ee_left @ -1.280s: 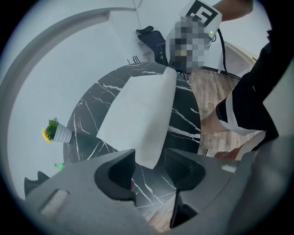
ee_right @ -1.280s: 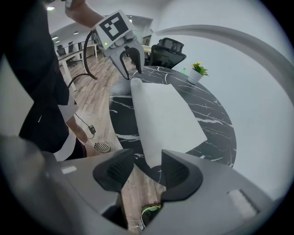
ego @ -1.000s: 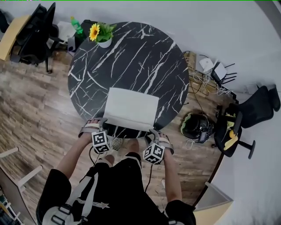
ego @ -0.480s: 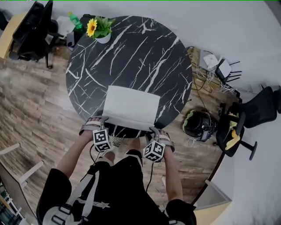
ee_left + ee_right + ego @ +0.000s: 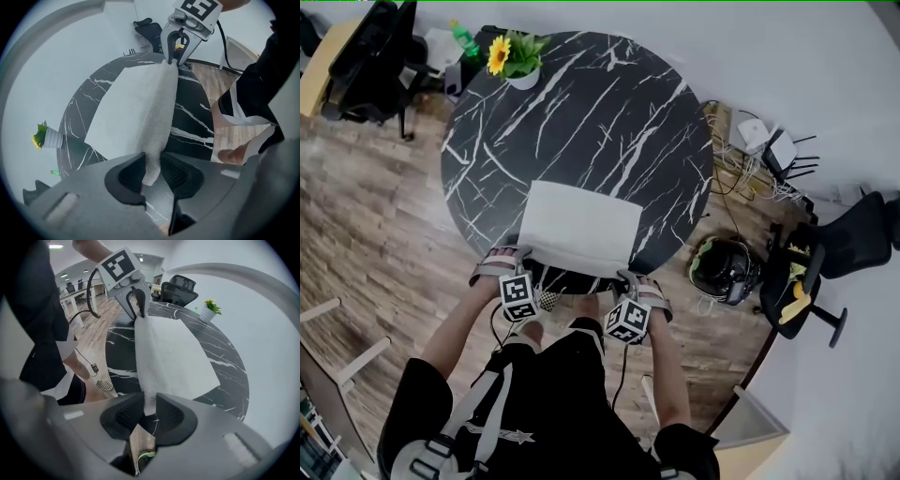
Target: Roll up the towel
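Observation:
A white towel (image 5: 581, 225) lies flat on the round black marble table (image 5: 581, 103), close to the near edge. My left gripper (image 5: 517, 257) is at the towel's near left corner and my right gripper (image 5: 630, 280) at its near right corner. Both pairs of jaws have just been closing with the towel's edge between them. In the left gripper view the lifted towel edge (image 5: 159, 112) runs into my left gripper (image 5: 152, 176), whose pads pinch it. In the right gripper view the towel (image 5: 154, 357) is likewise pinched in my right gripper (image 5: 150, 414). Each view shows the other gripper on the same edge.
A potted sunflower (image 5: 511, 64) stands at the table's far left rim, with a green bottle (image 5: 464, 39) behind it. Office chairs (image 5: 366, 56) stand on the wooden floor at far left and right. A dark helmet (image 5: 722, 270) and cables lie on the floor at right.
Both hands have stayed at the towel's near edge, and the towel lies where it did. The head view has shifted slightly.

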`<state>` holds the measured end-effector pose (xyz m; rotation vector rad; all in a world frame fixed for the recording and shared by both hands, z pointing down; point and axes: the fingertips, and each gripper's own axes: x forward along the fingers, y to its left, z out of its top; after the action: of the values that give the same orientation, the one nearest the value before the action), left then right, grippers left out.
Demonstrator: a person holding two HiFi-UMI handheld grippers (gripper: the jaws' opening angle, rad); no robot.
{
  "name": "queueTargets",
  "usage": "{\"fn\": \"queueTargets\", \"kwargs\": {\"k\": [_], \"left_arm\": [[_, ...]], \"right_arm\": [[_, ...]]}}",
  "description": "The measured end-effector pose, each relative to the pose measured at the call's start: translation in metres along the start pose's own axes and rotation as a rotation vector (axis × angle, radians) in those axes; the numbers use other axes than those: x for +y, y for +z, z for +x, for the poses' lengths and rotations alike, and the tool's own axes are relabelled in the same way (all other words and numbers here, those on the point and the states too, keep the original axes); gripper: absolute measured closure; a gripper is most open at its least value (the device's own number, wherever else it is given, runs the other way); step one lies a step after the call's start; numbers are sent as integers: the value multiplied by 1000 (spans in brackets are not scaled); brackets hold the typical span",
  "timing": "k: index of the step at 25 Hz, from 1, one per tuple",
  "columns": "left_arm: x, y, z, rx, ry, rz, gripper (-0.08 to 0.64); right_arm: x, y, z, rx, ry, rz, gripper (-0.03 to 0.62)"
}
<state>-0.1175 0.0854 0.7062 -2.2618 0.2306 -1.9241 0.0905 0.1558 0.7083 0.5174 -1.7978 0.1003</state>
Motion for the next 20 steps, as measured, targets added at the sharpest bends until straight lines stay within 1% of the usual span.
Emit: {"fn": "queueTargets", "kwargs": {"k": [7, 10, 14, 20], "left_arm": [[-2, 2, -3, -4, 32, 29, 518], [-6, 2, -7, -2, 35, 36, 525], [-17, -1, -13, -2, 12, 41, 525], [-40, -7, -25, -3, -16, 38, 525]], "right_arm": [[2, -1, -1, -2, -26, -25, 556], [6, -1, -3, 1, -22, -34, 563], [15, -2, -9, 3, 1, -33, 563], [45, -4, -18, 5, 55, -29, 565]]}}
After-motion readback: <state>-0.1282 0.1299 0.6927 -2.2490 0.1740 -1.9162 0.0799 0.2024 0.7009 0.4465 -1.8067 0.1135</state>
